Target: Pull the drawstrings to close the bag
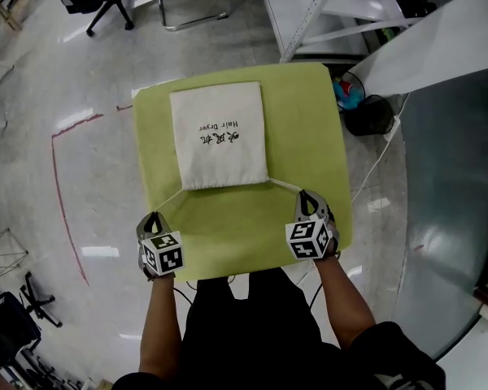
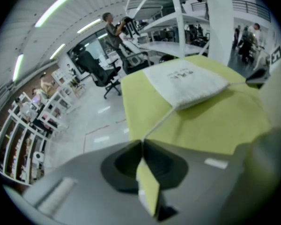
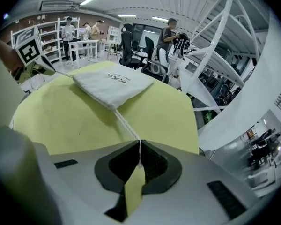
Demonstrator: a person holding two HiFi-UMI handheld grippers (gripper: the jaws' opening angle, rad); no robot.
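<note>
Squarely on the far half of the square yellow-green bench (image 1: 228, 234) lies the flat white cloth drawstring bag (image 1: 218, 112). Its black print faces up and its mouth is turned toward the person, and that near edge looks lightly puckered. From each of the mouth's two corners a thin white cord runs out to the side. The left drawstring (image 1: 170, 202) slants off the bag's left corner toward the bench's near left edge, where the left gripper (image 1: 153, 216) has it. In the left gripper view the jaws are pressed together with only the cord pinched in the seam between them, and the cord runs in a straight line from there up to the bag. The right drawstring (image 1: 285, 186) leaves the right corner and reaches the right gripper (image 1: 307, 195), which sits over the bench near its right edge. In the right gripper view its jaws are likewise closed tight on the cord, which rises taut from the seam to the bag's gathered edge. Both grippers are well apart from each other and clear of the bag, one off each near corner of it. Round the bench is a glossy pale floor (image 1: 32, 120) with a red line (image 1: 57, 187) marked on it, and a black office chair (image 1: 106, 2) stands beyond.
</note>
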